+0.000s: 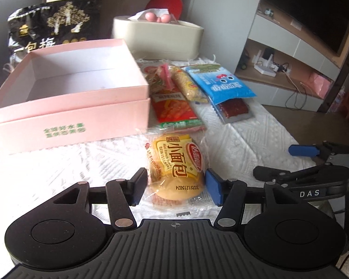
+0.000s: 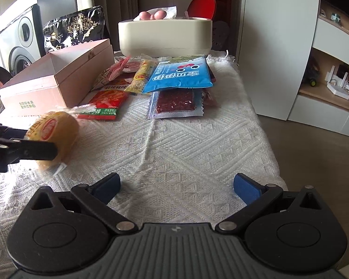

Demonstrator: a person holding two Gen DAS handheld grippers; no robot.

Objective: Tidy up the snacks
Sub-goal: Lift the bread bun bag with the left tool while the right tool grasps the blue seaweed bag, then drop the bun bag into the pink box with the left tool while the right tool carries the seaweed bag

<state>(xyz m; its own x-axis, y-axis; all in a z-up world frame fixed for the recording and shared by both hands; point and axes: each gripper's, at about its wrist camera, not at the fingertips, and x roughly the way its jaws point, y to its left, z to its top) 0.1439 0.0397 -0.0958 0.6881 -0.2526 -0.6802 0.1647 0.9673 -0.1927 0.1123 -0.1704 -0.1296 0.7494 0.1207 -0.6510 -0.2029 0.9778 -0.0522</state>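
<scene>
My left gripper [image 1: 176, 187] is shut on a wrapped mini bread bun [image 1: 176, 174], its pads pressed against both sides of it on the white cloth. The bun also shows in the right wrist view [image 2: 55, 134], with a left finger [image 2: 32, 151] in front of it. An open, empty pink box [image 1: 81, 93] stands just beyond, at the left. A red snack packet [image 1: 174, 109], a yellow packet [image 1: 188, 86], a blue packet [image 1: 218, 83] and a clear packet of dark red fruit leather [image 1: 232, 111] lie beside the box. My right gripper [image 2: 176, 186] is open and empty over bare cloth.
A beige tissue box [image 1: 160, 37] with pink eggs on top stands at the table's far end. A black snack bag [image 1: 51, 25] stands behind the pink box. The table's right edge [image 2: 267, 134] drops to the floor, with shelves beyond.
</scene>
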